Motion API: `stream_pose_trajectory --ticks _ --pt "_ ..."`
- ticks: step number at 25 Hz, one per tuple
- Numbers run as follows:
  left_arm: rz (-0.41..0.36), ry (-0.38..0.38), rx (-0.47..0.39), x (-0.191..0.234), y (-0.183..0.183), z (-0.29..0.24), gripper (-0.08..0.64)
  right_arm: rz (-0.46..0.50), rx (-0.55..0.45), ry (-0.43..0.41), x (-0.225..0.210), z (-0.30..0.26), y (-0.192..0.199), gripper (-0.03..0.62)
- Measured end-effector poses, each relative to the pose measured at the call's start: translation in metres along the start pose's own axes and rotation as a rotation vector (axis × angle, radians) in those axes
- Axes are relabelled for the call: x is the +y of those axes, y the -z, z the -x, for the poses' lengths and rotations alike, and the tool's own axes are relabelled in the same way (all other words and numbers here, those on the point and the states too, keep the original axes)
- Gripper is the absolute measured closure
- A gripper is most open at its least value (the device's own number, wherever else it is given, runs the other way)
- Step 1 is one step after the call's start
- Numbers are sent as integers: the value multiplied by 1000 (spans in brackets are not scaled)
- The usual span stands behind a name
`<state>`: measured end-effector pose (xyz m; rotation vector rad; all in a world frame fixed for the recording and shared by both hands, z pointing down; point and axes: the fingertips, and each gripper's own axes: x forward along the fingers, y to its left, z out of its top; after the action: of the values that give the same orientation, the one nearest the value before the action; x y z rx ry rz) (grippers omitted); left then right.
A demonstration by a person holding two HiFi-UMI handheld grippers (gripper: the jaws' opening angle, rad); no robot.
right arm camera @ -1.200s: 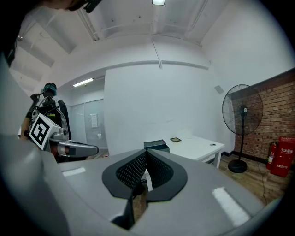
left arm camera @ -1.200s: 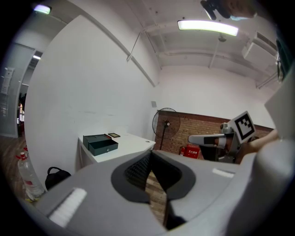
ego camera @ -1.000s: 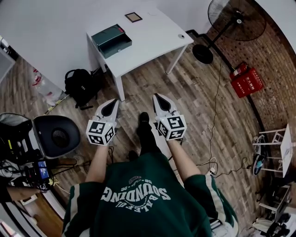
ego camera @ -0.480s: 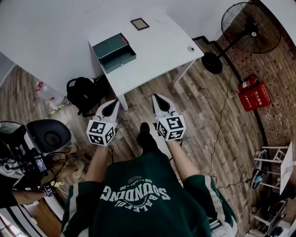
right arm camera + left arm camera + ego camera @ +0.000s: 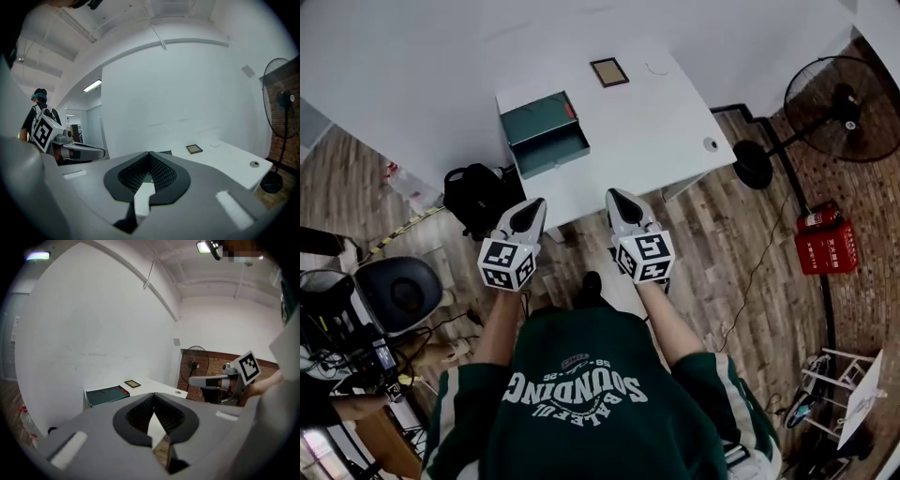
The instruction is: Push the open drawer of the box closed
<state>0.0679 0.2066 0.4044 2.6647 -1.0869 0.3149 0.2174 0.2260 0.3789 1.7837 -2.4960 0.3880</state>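
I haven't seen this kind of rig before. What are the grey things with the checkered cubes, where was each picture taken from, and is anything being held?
There is no robot here. A person in a green sweatshirt holds a hand-worked gripper in each hand: the left gripper and the right gripper. The marker cubes are part of them.

The wide picture comes from a camera on the person's head, looking steeply down. The other two come from a camera riding on each gripper, looking along its jaws. In both of those, the jaws are together with nothing between them, so nothing is held.

Ahead stands a white table. On it are a green box with its drawer pulled out, a small dark framed square and a small round object. Neither gripper touches the box.
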Motion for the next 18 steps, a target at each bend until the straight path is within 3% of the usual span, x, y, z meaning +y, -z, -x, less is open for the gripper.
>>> stream_pose_trajectory --ticks 3,10,18 --pt "11 -30 7 12 0 -14 508 2 12 -36 -8 -25 -1 591" --pt "27 -109 -1 16 8 10 508 8 28 -106 12 -31 12 591" --pt "64 -106 14 44 15 -11 508 13 54 -119 15 -67 20 591"
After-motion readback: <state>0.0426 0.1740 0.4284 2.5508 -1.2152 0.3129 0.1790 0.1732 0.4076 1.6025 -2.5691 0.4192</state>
